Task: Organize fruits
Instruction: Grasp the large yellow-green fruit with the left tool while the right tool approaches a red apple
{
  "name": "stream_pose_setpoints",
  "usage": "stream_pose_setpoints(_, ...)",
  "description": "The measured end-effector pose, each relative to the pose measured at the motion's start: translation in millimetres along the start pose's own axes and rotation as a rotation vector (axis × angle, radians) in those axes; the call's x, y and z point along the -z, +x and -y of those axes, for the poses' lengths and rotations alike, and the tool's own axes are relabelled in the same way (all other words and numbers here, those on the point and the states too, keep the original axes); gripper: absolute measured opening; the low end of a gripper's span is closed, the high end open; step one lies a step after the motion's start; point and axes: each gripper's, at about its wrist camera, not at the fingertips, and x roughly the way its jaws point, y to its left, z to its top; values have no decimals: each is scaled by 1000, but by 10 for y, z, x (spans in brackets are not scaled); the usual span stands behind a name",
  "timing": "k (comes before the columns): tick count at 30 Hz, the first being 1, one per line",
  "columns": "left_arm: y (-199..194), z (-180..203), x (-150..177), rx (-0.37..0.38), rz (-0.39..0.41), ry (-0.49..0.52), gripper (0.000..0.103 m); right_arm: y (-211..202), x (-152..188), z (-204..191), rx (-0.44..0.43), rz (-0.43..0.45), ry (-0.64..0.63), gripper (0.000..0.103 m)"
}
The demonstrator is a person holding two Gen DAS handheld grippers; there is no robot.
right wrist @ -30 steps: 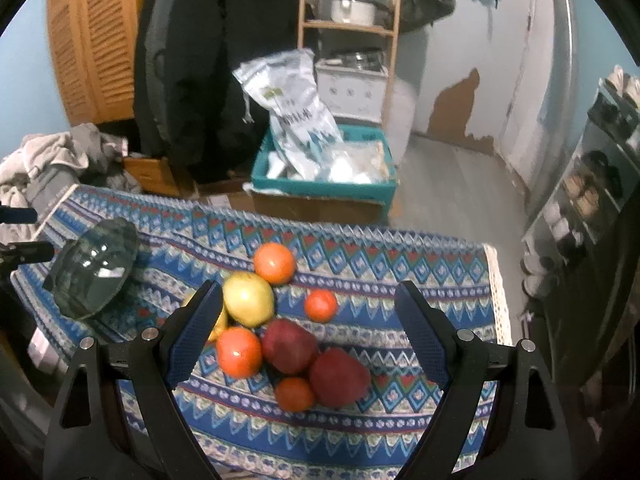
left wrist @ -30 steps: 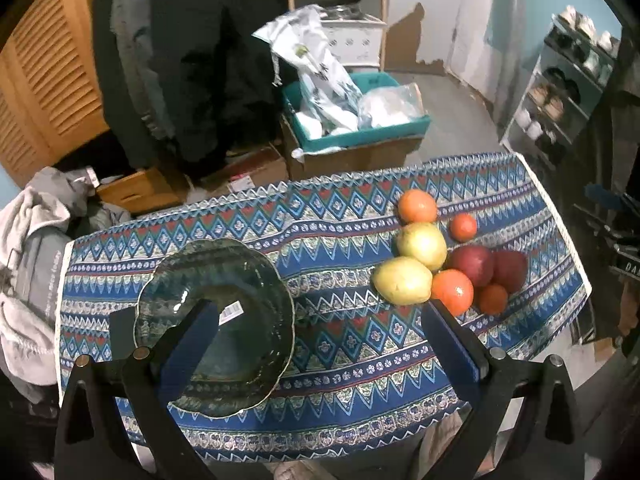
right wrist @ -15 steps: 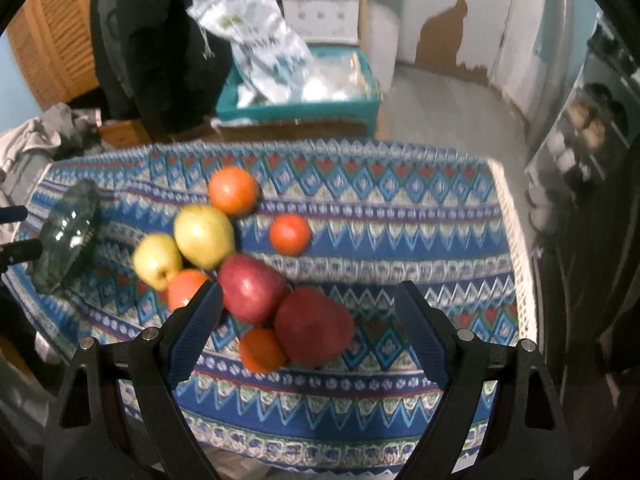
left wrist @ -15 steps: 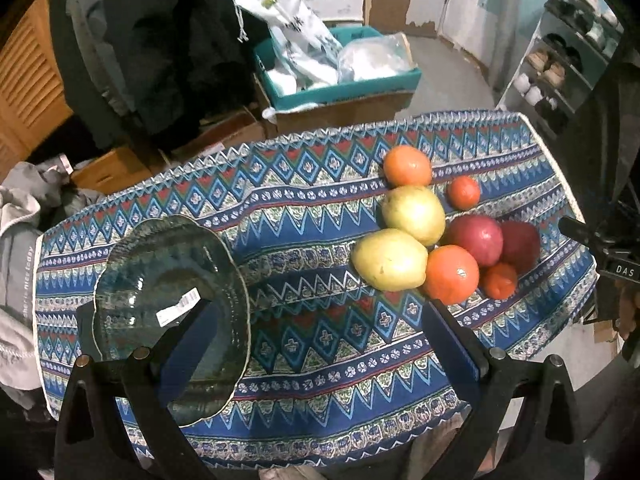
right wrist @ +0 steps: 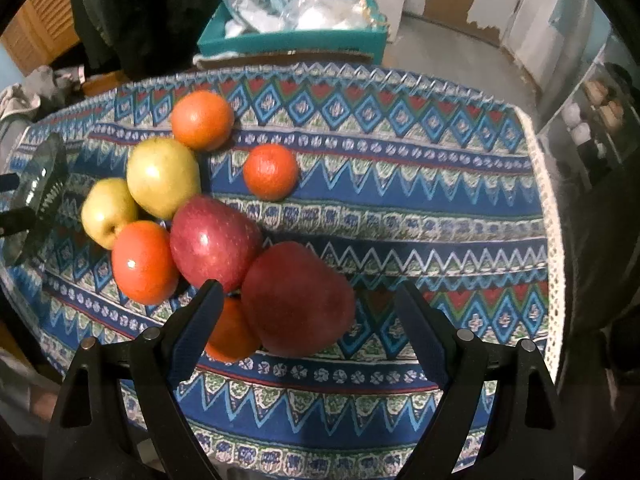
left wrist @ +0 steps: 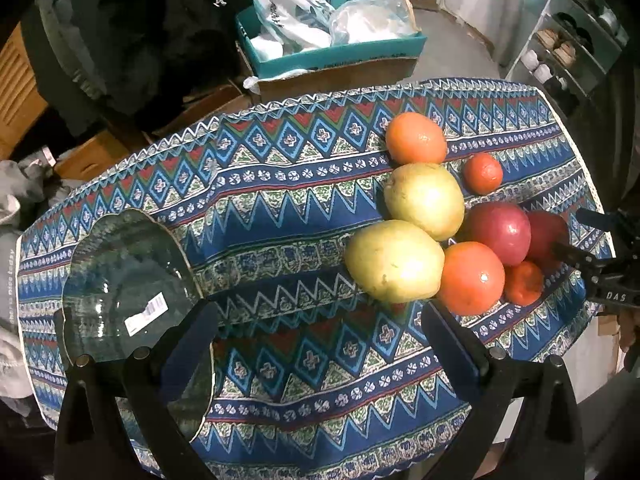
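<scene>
Several fruits lie clustered on a patterned blue tablecloth (left wrist: 280, 200): two yellow apples (left wrist: 394, 266), two red apples (right wrist: 298, 298), two larger oranges (right wrist: 202, 120) and smaller oranges (right wrist: 271, 171). A clear glass bowl (left wrist: 120, 280) sits at the table's left. My left gripper (left wrist: 320, 332) is open and empty, between the bowl and the nearer yellow apple. My right gripper (right wrist: 308, 312) is open, its jaws on either side of the nearer red apple without touching it. It also shows at the right edge of the left wrist view (left wrist: 592, 240).
A teal box (left wrist: 332, 48) with plastic bags stands on cardboard behind the table. Dark coats (left wrist: 132, 32) hang at the back left, grey clothes (left wrist: 12, 208) lie at the left, and a shoe shelf (left wrist: 560, 48) stands at the right. The table's lace edge (right wrist: 548, 220) is at the right.
Both grippers have moved lower and closer to the table. The left one shifted right towards the fruit; the right one came down over the nearer red apple. Both stay open.
</scene>
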Motion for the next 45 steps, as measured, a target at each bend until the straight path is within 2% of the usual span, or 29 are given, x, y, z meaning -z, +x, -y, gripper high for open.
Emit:
stream_pose_setpoints(16,353,231,-155,36,-39,45,102,378,-47,-3,-27,-70,-22,86)
stream_pose_setpoints(19,439,268,-172,48,-56,43,102,408,-59,31,-58,-67,5,86)
stream_pose_setpoints(23,527,295,-191,74,-72,43,102,417,-62,102,-135,-65,56,74)
stream_pose_setpoints(32,716,376,-178,124,-102,63,102,402,-50,104,-148,-60,37,74)
stream_pose_setpoints(39,742,346,-238,161,-83,40,102,404,-11,107,-157,-38,48,74)
stream_pose_setpoints(41,758,317,-239,198,-71,26,95,397,-1,119,-162,-35,47,74)
stream_pose_setpoints(42,756,298,-239,239,-70,14,86,391,9,120,-161,-32,43,74)
stream_pose_setpoints(45,763,288,-270,263,-79,3,83,369,36,112,-153,-31,42,74)
